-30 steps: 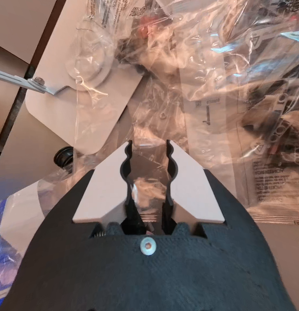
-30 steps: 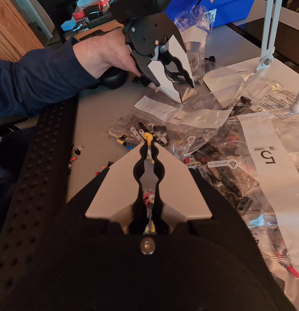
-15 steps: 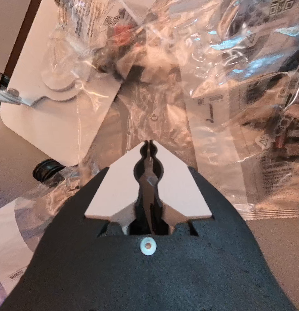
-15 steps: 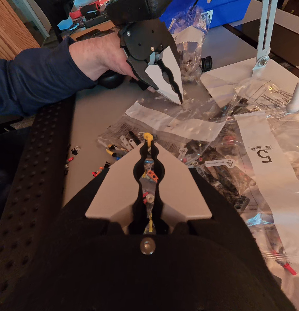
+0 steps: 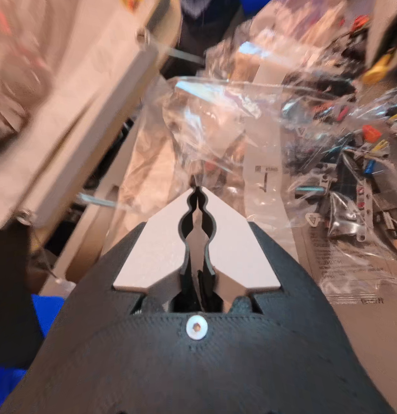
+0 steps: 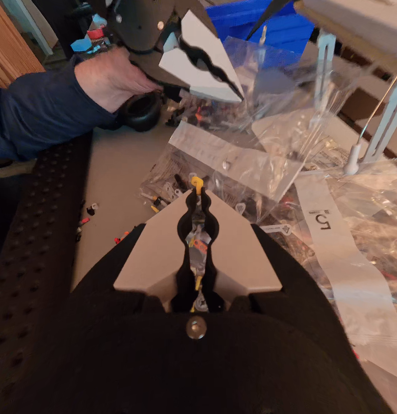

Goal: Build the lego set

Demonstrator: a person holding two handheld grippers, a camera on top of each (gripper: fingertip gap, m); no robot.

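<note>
While a crinkled clear plastic bag [image 6: 280,89] is pinched and held above the table by the left gripper [image 5: 197,190], a small yellow lego piece [image 6: 197,182] is clamped at the right gripper [image 6: 197,192] tips over glossy part-filled bags [image 6: 215,179].

Grey surface [image 6: 117,170]: clear parts bags [image 6: 226,161] piled right, loose small pieces [image 6: 91,209] near left edge, black tyre [image 6: 141,112] at back.
</note>
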